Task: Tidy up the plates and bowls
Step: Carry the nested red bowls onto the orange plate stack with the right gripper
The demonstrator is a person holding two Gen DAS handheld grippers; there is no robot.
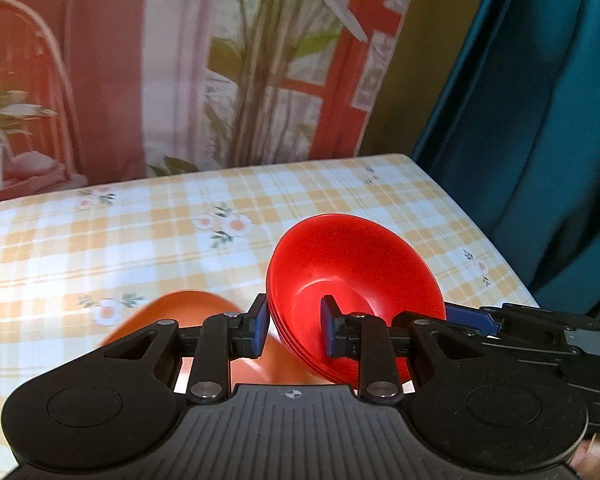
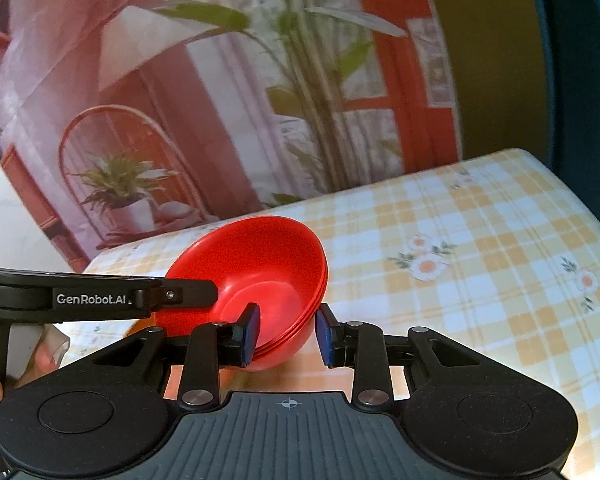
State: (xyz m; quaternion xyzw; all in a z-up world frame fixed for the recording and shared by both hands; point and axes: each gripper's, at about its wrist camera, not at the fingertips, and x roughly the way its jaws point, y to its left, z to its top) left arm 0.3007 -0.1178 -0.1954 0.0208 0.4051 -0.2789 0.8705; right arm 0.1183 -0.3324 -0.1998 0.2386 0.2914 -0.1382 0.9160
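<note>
A: What's nearest in the left wrist view?

B: The left hand-held gripper (image 1: 295, 330), its jaws partly closed across the near wall of a stack of red bowls (image 1: 364, 264). One blue pad sits outside the rim and the other inside, so the wall is pinched between them.

A: And the right one?

B: The right hand-held gripper (image 2: 286, 332) straddles the opposite wall of the same stack (image 2: 268, 276): its left pad inside the bowl, its right pad outside and just clear of the wall. I cannot tell whether it truly grips.

A: How is the stack sitting?

B: Tilted in both views, with several nested rims showing down one side. It appears raised above the surface, though its underside is hidden.

A: Anything under it?

B: An orange dish (image 1: 180, 312), blurred, lies below and to the left.

A: Beyond that?

B: The bench (image 1: 140, 232), covered in yellow-checked floral cloth, then a printed backdrop (image 2: 180, 100) with plants, and a teal curtain (image 1: 540, 120) at the right.
</note>
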